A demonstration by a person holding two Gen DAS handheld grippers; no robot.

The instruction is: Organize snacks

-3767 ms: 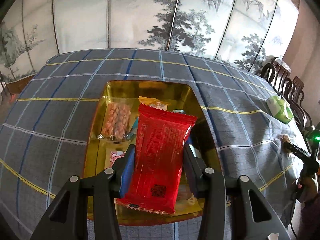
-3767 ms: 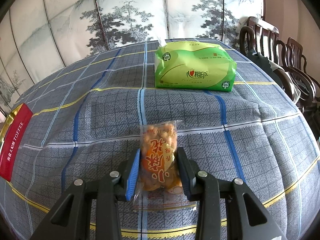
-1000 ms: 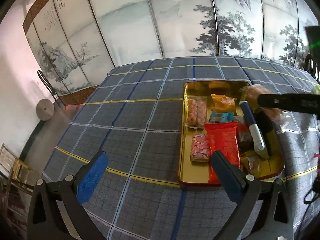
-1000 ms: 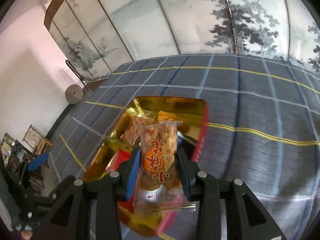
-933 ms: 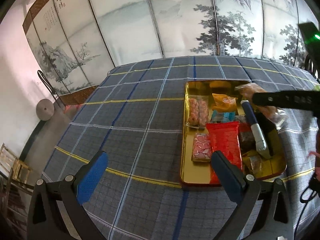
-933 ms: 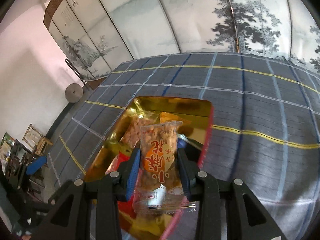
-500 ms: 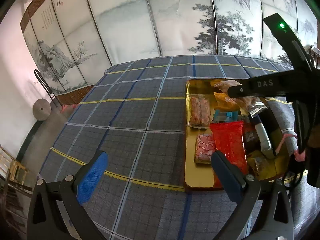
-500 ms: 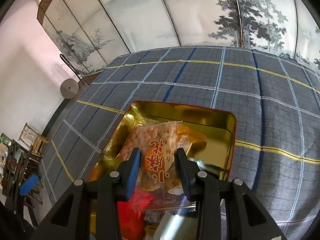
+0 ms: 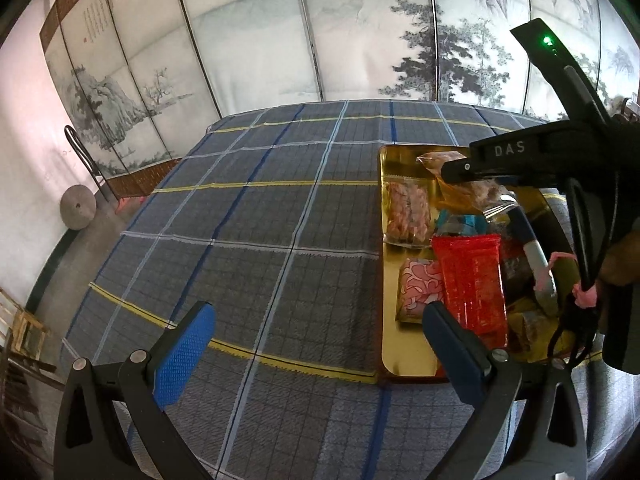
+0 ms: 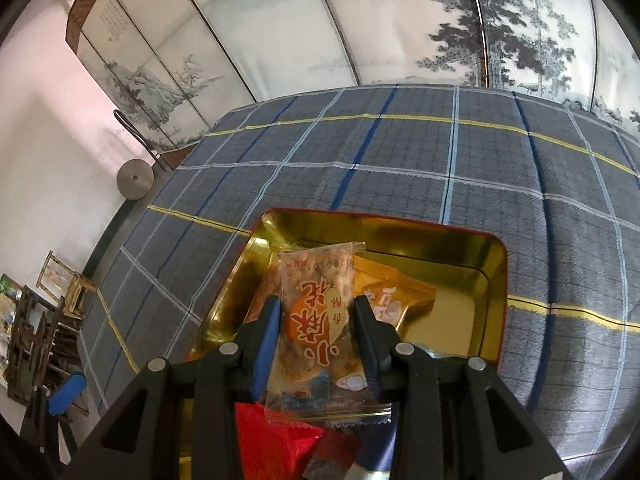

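The right gripper (image 10: 316, 330) is closed on a clear snack packet (image 10: 318, 320) printed with an orange disc and red characters, its two blue-padded fingers pressing the packet's long sides. The packet's long axis runs straight forward along the fingers, sealed top edge pointing away, bottom seal hanging back toward the camera. Directly beneath and ahead lies the gold tin (image 10: 494, 276), its red-rimmed far wall just beyond the packet's leading edge. An orange packet (image 10: 400, 294) sits in the tin immediately to the right of the held one, and bare gold floor shows further right in the far corner. Judgement: the packet is already over the tin's far end, so the release calls for a short descent, not further travel.

The left gripper (image 9: 316, 354) holds nothing, jaws spread wide, over the plaid tablecloth (image 9: 248, 216) at the tin's near left corner. In its view the red packet (image 9: 470, 280), a pink patterned packet (image 9: 418, 290) and a clear packet of pinkish pieces (image 9: 408, 214) lie inside. The right gripper is plainly the nearer tool.
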